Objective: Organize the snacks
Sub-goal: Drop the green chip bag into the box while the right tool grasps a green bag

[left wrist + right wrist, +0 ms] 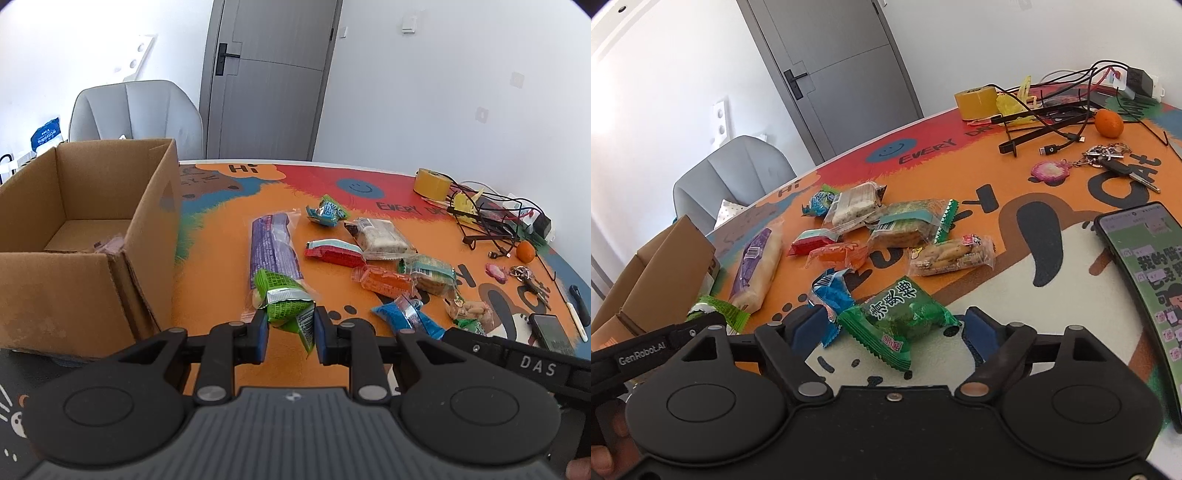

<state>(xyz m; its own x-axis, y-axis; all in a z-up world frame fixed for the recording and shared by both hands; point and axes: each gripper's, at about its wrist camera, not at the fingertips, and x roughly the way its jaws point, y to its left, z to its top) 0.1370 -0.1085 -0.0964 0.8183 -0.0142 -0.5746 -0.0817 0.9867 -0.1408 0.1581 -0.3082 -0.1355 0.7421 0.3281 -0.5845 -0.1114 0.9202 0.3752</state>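
Observation:
My left gripper (pixel 290 332) is shut on a light green snack packet (pixel 284 302), pinching its near end just above the orange mat. An open cardboard box (pixel 92 240) stands to its left with a pinkish packet (pixel 110 245) inside. My right gripper (pixel 894 328) is open; a dark green packet (pixel 901 317) lies on the table between its fingers, which do not press on it. A blue packet (pixel 831 295) lies by the left finger. Beyond are a long purple packet (pixel 753 266), a biscuit packet (pixel 949 254) and several more snacks (pixel 857 206).
A phone (pixel 1141 280) lies at the right edge, with keys (pixel 1108 158), a tangerine (pixel 1108 122), a tape roll (pixel 975 99) and tangled cables (pixel 1056 110) behind it. A grey chair (pixel 133 110) stands past the box. The table edge curves round at the far side.

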